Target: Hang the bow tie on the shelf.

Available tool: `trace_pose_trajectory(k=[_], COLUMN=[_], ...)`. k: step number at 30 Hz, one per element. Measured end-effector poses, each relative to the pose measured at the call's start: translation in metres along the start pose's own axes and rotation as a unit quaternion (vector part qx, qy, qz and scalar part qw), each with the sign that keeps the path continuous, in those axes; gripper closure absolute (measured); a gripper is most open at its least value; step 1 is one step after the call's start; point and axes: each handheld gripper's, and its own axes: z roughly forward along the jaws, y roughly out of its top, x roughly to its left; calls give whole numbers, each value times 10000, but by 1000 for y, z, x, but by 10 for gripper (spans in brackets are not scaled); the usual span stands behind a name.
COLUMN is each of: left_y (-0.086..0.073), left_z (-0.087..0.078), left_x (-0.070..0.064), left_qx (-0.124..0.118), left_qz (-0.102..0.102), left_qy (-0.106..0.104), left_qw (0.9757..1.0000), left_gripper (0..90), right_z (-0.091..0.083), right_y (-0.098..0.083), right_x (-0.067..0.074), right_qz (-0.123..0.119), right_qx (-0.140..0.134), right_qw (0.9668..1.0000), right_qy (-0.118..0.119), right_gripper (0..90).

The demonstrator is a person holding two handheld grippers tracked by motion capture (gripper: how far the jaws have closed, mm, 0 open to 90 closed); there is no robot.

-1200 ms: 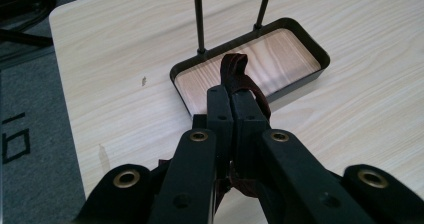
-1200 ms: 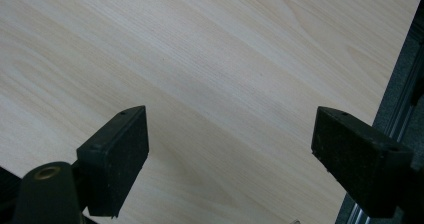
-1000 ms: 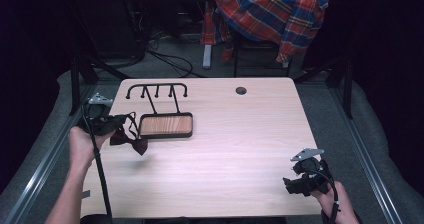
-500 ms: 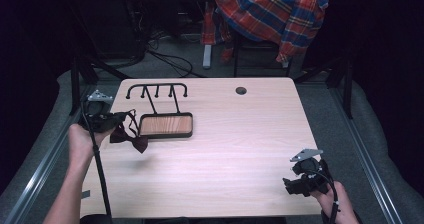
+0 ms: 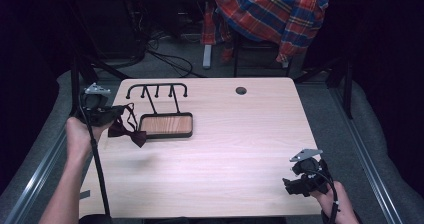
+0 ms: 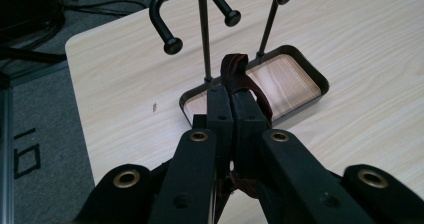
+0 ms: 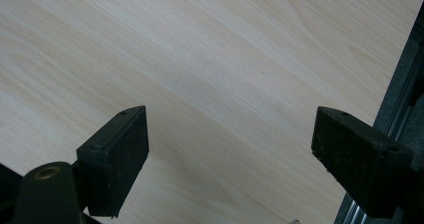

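Observation:
My left gripper (image 5: 116,116) hangs over the table's left edge, shut on the strap of a dark red bow tie (image 5: 132,135). The bow dangles below the jaws, just left of the stand. In the left gripper view the strap (image 6: 235,70) loops out past the closed fingertips of the left gripper (image 6: 231,93). Right behind it is a black hook stand (image 5: 157,90) with a wooden tray base (image 5: 167,125), and its hooks (image 6: 172,45) are bare. My right gripper (image 5: 293,185) rests open near the front right corner. Bare tabletop shows between its jaws in the right gripper view (image 7: 230,144).
A round cable hole (image 5: 241,90) sits at the table's far edge. A plaid shirt (image 5: 275,14) drapes over a chair beyond the table. Metal rails (image 5: 40,169) run along both sides of the table.
My left gripper has edged slightly up and away with the bow tie still in it. The right gripper has stayed put.

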Motion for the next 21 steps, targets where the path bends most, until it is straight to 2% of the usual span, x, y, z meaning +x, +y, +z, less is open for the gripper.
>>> trace_pose_trajectory(k=[21], left_y=[23], left_z=[7], left_x=[10], left_qx=[-90], left_qz=[-68], left_qy=[88], left_qw=[9999], left_gripper=[885], right_z=[0], right_y=[0], right_x=[0], right_qz=[-68], right_qx=[65], right_qw=[10000], right_qy=[11], right_gripper=[149])
